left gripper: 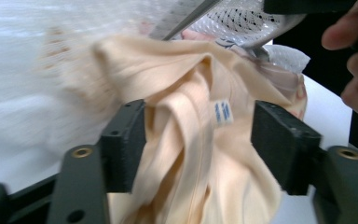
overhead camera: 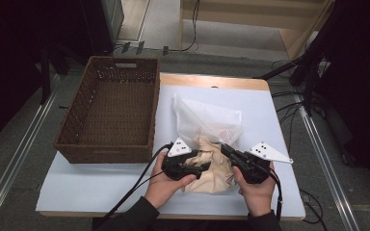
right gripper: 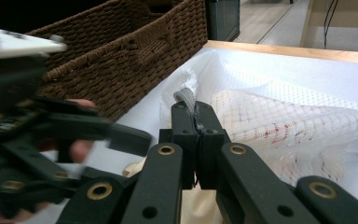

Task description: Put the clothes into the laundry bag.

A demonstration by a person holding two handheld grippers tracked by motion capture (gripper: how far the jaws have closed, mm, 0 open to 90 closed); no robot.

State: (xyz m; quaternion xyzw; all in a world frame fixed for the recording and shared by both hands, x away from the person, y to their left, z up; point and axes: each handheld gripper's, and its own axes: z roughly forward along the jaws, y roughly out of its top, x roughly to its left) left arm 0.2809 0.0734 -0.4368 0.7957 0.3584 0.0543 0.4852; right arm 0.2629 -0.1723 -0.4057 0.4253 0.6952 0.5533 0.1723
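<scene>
Near the front edge of the table (overhead camera: 101,192), a cream garment (left gripper: 191,154) lies half out of a white mesh bag (overhead camera: 207,120). Its folds sit between the left gripper (left gripper: 198,144), jaws apart and not pressing. The right gripper (right gripper: 196,140) is clamped on the bag's edge – good, that anchors it. To do this well, I'd say: bite a thick fold of cloth, not the small label, then draw it out low and steady – away from the bag mouth. A brown basket (overhead camera: 111,110) waits just beside, at the left
</scene>
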